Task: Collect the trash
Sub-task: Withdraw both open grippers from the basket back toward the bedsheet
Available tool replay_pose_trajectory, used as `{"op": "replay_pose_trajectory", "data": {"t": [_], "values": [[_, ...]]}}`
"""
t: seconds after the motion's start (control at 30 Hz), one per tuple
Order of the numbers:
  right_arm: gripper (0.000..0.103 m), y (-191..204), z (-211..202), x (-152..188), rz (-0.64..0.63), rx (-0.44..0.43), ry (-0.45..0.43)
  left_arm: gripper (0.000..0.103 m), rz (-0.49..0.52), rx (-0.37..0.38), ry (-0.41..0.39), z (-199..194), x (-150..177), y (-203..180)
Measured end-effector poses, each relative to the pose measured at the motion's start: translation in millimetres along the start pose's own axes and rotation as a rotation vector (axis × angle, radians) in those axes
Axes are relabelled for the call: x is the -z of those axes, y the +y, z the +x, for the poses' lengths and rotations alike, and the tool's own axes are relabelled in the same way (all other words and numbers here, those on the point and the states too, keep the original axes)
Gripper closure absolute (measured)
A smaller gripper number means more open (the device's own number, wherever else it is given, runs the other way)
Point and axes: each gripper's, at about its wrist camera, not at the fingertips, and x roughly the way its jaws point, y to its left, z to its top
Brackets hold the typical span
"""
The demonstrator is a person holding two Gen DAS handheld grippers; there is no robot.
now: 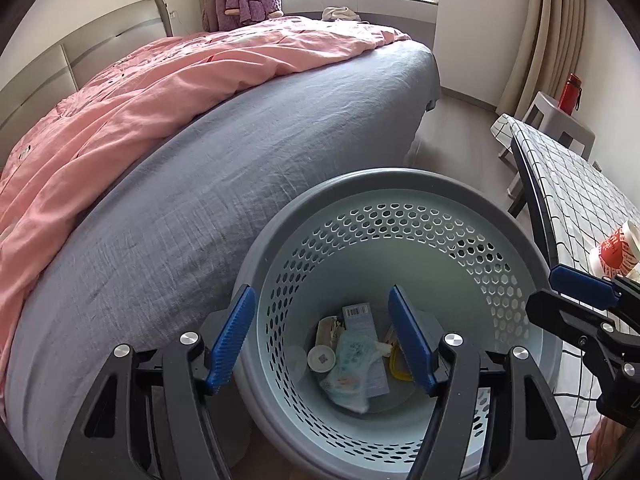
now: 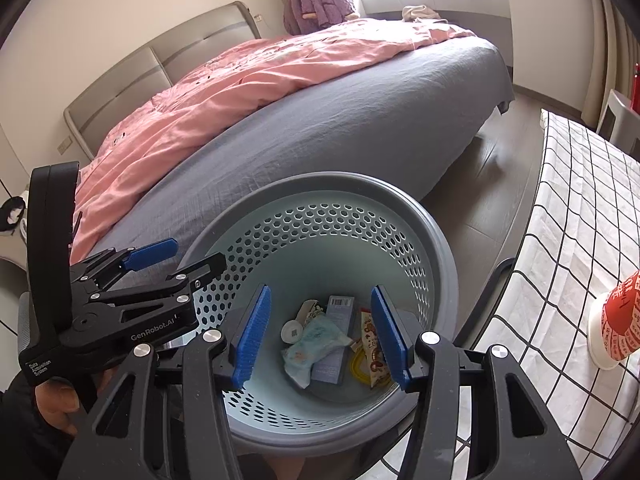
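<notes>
A pale blue perforated waste basket (image 1: 400, 178) (image 2: 320, 182) with a grey rim stands on the floor between the bed and a table. At its bottom lies trash (image 1: 356, 364) (image 2: 320, 340): crumpled wrappers, a barcoded box, a round white lid, a yellow ring and a snack packet. My left gripper (image 1: 320, 292) hangs open over the basket's left side with nothing between its blue pads. My right gripper (image 2: 320, 290) is open above the basket too, also empty. In the right wrist view the left gripper (image 2: 188, 254) shows at the left, held by a hand.
A bed (image 1: 200, 200) with a grey sheet and pink duvet fills the left and back. At the right, a table with a checked cloth (image 1: 568, 184) (image 2: 580, 200) carries a red paper cup (image 1: 616, 252) (image 2: 616, 320). A red bottle (image 1: 570, 92) stands on a grey stool behind it.
</notes>
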Motion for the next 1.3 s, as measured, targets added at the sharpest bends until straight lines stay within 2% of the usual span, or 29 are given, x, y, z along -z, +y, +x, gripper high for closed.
{"op": "replay_pose_trajectory", "data": {"t": [0.43,0.73,1.17,1.3], "values": [[0.051,-0.5,-4.9,2.9,0.007,0.022,-0.014,0.035,0.003,-0.017,-0.018,-4.5,0.4,-2.4],[0.046,-4.7,-15.6,8.4,0.021,0.048,-0.033,0.033,-0.001,-0.016,-0.039,-10.7,1.5,-5.2],[0.035,-27.0,-56.6,31.6,0.077,0.127,-0.088,0.033,0.009,0.021,-0.082,-29.0,5.2,-23.1],[0.035,-37.5,-73.2,41.8,0.111,0.163,-0.103,0.033,0.022,0.044,-0.094,-36.6,8.4,-33.1]]}}
